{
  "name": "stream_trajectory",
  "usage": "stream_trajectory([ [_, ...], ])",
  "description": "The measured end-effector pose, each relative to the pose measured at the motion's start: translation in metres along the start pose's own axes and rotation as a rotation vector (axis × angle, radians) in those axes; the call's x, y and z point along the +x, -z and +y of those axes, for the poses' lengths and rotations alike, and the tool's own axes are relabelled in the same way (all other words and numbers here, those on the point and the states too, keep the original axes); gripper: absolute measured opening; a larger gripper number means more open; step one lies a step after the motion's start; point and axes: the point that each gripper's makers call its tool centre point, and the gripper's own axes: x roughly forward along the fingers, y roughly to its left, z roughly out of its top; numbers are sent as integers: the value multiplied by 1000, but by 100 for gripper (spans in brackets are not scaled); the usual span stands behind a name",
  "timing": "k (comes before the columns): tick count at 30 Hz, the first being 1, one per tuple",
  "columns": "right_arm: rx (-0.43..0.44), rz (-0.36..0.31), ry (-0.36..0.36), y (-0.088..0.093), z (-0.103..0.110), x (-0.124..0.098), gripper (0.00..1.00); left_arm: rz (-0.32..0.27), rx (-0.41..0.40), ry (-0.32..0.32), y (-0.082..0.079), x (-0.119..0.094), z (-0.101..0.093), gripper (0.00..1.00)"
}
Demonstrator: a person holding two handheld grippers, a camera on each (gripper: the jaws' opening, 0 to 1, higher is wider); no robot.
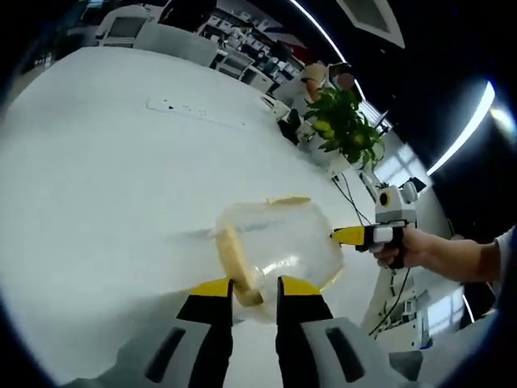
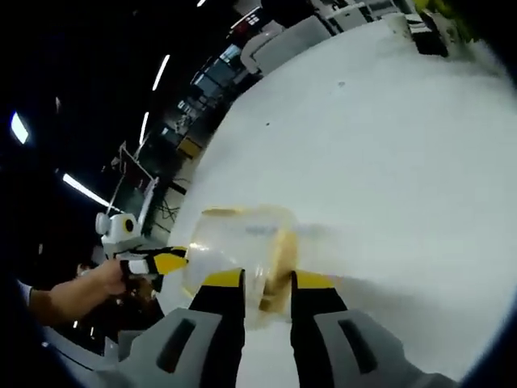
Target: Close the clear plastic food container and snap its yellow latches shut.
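The clear plastic food container has pale yellow latches and sits near the white table's edge. In the left gripper view my left gripper is shut on the container's near rim, with a yellow latch between its jaws. My right gripper, held by a hand, meets the container's far right side. In the right gripper view the same container lies ahead. My right gripper is shut on its near edge at a latch. The left gripper touches the container's left side.
The white table stretches far beyond the container, with a flat white strip lying on it. A green potted plant stands past the table's right edge. Chairs and desks line the far side. The table edge runs close under the container.
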Motion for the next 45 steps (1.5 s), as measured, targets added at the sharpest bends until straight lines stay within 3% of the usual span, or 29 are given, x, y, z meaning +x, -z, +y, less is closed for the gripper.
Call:
stream_trajectory([
  [9,-26,25,15,-4,1,0,21,-2,-7,-3,1,-2,1,15],
  [13,-106,10,43,-7,2,-1,20,-3,5,-8,1,-3,0,15],
  [18,-165,-26,40,-18,8,-3,22,18,90,-38,0,-4,5,22],
  [19,-217,-21,48,-20,8,-3,22,19,98,-40,-1,-5,5,22],
  [22,-304,-19,61,-24,11,-4,20,15,130,-42,-10,-9,4,21],
  [27,-356,-55,45,-35,23,-4,21,-7,196,-63,-31,-13,1,22],
  [33,-447,-35,33,-33,30,3,20,7,287,-45,-46,-6,-13,22],
  [45,-525,12,-21,-21,41,16,10,56,378,28,-43,23,-42,17],
])
